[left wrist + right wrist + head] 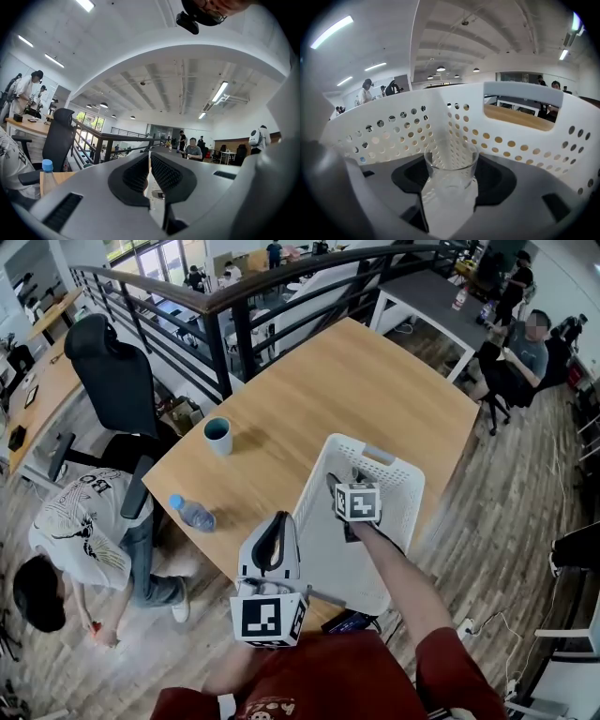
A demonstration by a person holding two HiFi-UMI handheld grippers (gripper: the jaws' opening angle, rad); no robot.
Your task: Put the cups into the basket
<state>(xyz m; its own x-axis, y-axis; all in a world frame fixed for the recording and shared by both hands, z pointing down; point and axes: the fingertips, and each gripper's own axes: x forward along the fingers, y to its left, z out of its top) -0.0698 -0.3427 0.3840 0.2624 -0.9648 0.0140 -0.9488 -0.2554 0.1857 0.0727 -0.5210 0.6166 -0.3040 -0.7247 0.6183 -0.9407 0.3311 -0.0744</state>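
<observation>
A wooden table (pixel 375 381) by a railing in an open office carries a white basket (pixel 405 476). The right gripper (pixel 349 486) is inside it, jaws spread wide and clamped on a clear cup (pixel 451 159) held upright above the basket floor. Let go too high, the cup could tip or crack. The left gripper (pixel 150 174) is closed and empty. A teal cup (pixel 217 435) stands on the table, near a bottle (pixel 192 512).

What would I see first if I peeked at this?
The big white basket on the wooden table, with the right claw holding a clear glass cup inside it. A teal cup stands alone on the table, left of the basket in the head view.
</observation>
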